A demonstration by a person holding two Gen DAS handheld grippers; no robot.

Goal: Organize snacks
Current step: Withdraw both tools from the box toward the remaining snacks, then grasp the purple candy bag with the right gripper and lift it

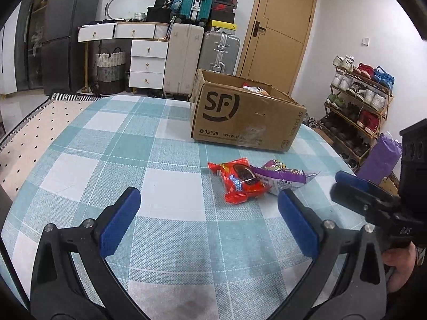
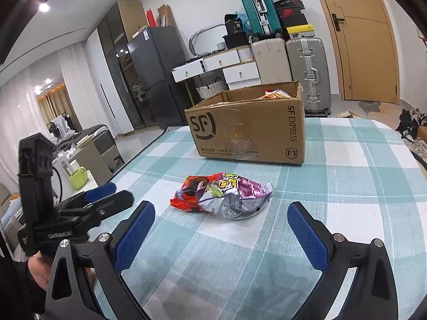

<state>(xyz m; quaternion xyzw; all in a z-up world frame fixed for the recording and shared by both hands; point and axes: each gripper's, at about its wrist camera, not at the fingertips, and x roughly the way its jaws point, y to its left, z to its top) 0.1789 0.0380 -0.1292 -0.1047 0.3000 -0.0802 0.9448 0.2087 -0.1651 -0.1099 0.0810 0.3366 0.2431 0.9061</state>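
Note:
Two snack packs lie touching on the checked tablecloth: a red cookie pack [image 1: 241, 182] [image 2: 186, 190] and a purple pack [image 1: 283, 177] [image 2: 234, 196] that overlaps its edge. Behind them stands an open cardboard box [image 1: 240, 117] [image 2: 248, 130] marked SF, with several snacks inside. My left gripper [image 1: 208, 213] is open, hovering just short of the packs with nothing between its fingers. My right gripper [image 2: 221, 229] is open too, a little nearer than the purple pack. Each gripper shows at the side of the other's view, held by a hand.
The table [image 1: 106, 144] [image 2: 360, 173] has bare cloth to the left of and in front of the packs. Beyond it are suitcases [image 1: 218, 50], white drawers [image 1: 148, 64], a wooden door [image 1: 280, 32], a shoe rack [image 1: 357, 98] at the right and a dark fridge [image 2: 154, 80].

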